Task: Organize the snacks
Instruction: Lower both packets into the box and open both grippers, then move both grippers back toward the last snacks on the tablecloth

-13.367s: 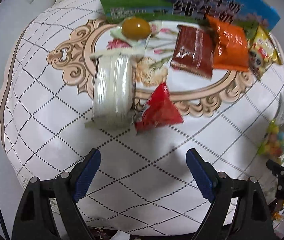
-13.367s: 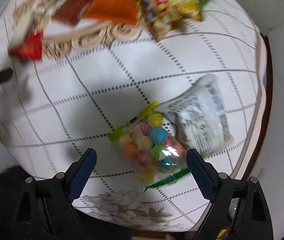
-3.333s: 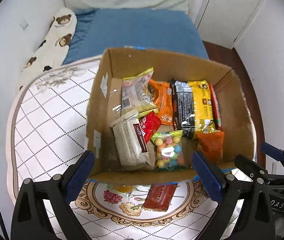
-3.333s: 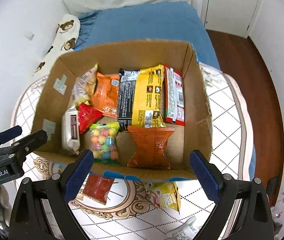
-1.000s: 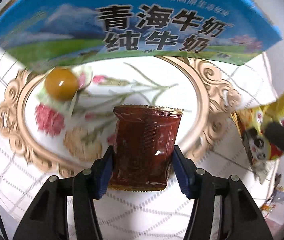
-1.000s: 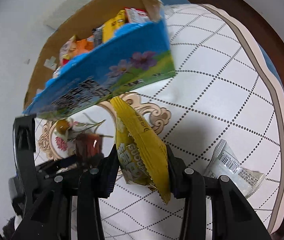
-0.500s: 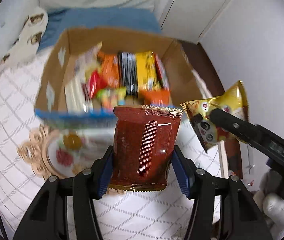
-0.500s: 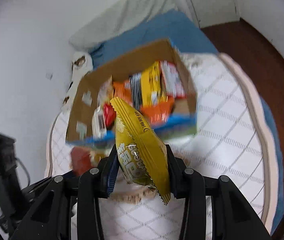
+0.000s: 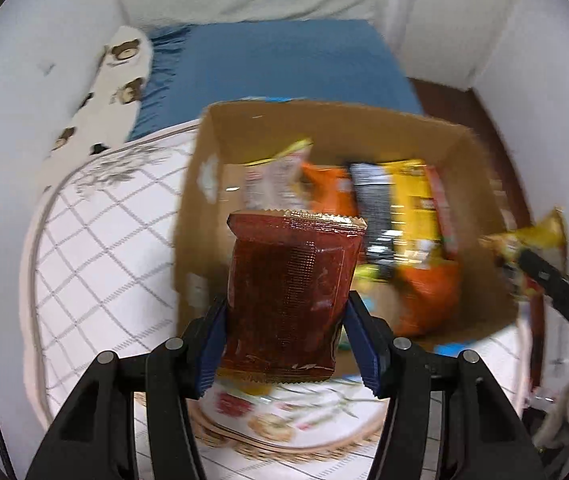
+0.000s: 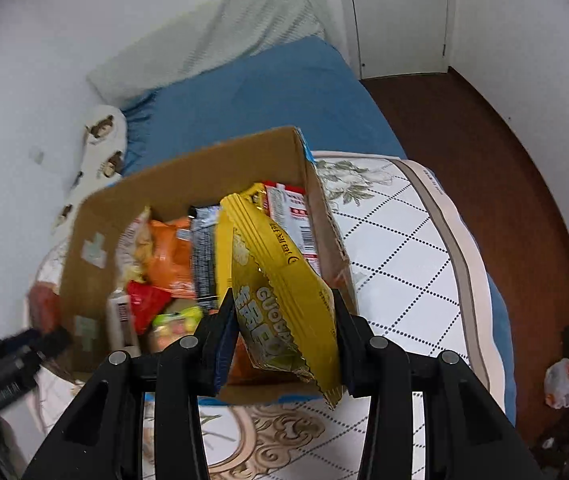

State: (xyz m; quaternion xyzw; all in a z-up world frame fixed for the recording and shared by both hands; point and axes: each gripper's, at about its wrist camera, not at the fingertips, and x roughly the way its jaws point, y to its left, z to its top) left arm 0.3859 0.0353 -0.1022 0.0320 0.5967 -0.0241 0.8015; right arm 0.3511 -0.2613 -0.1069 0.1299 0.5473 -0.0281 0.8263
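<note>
Left gripper [image 9: 286,344] up over the near-left part of the box [image 9: 464,136], sauce packet [image 9: 290,296] pinched upright between the fingers. Right gripper [image 10: 282,340] alongside at the near-right corner, snack bag [image 10: 280,296] clamped edge-on. Box on the patterned tablecloth [image 10: 396,264], bed [image 10: 260,96] behind it.

The yellow snack packet [image 10: 284,300] reads "GUOBA", seen upside down.

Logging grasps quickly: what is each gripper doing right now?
Left gripper: shut on the dark red snack packet.
Right gripper: shut on the yellow snack bag.
</note>
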